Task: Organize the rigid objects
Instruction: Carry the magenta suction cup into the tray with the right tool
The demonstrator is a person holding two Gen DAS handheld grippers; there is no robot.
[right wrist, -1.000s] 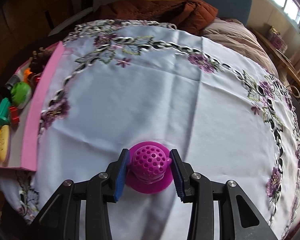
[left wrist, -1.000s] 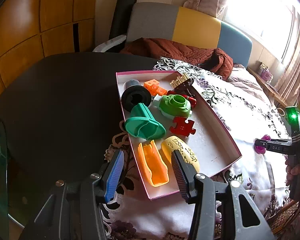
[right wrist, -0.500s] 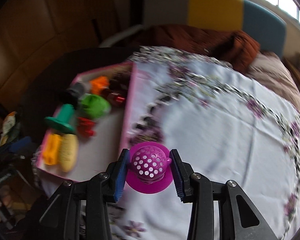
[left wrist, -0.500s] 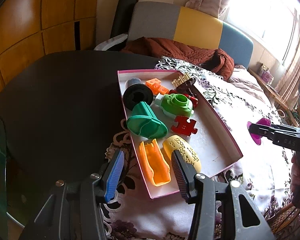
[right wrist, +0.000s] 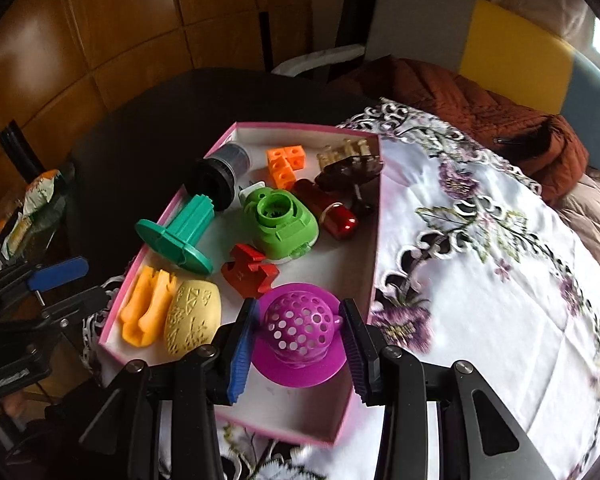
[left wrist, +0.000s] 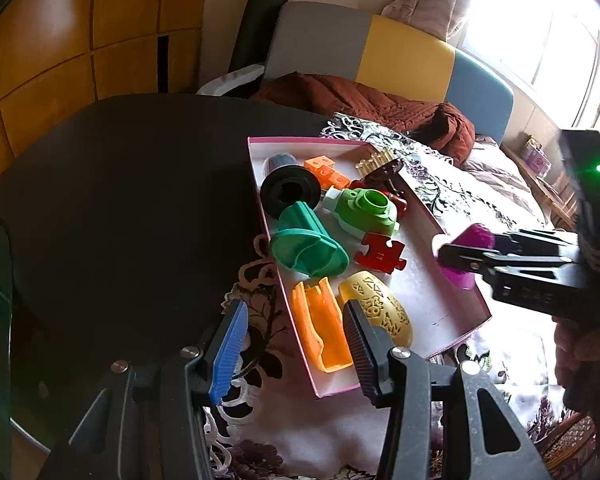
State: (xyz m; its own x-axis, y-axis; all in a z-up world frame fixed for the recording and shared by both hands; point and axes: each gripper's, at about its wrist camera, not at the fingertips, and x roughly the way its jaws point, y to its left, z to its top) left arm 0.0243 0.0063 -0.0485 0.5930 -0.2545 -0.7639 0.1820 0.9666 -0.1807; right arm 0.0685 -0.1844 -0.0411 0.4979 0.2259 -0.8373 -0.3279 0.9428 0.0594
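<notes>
R gripper point(right wrist: 298, 334) clamps magenta strainer point(right wrist: 298, 336) over pink box point(right wrist: 374, 240), lower frame; lower onto bare floor, then release. L gripper point(left wrist: 294, 344) gapes, empty.

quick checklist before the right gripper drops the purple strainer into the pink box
1. Grip: right gripper shut on the purple strainer, fingers on both sides of its dome: ok.
2. Over the box: strainer sits above the pink box floor, inside the near-right corner: ok.
3. Landing spot: bare white floor under and just ahead of the strainer; red puzzle piece and yellow oval piece are close but look apart from it: ok.
4. Height above the floor: cannot tell.
5. Left gripper open, holding nothing, at the box's near end by the orange piece, clear of the drop spot: ok.
</notes>
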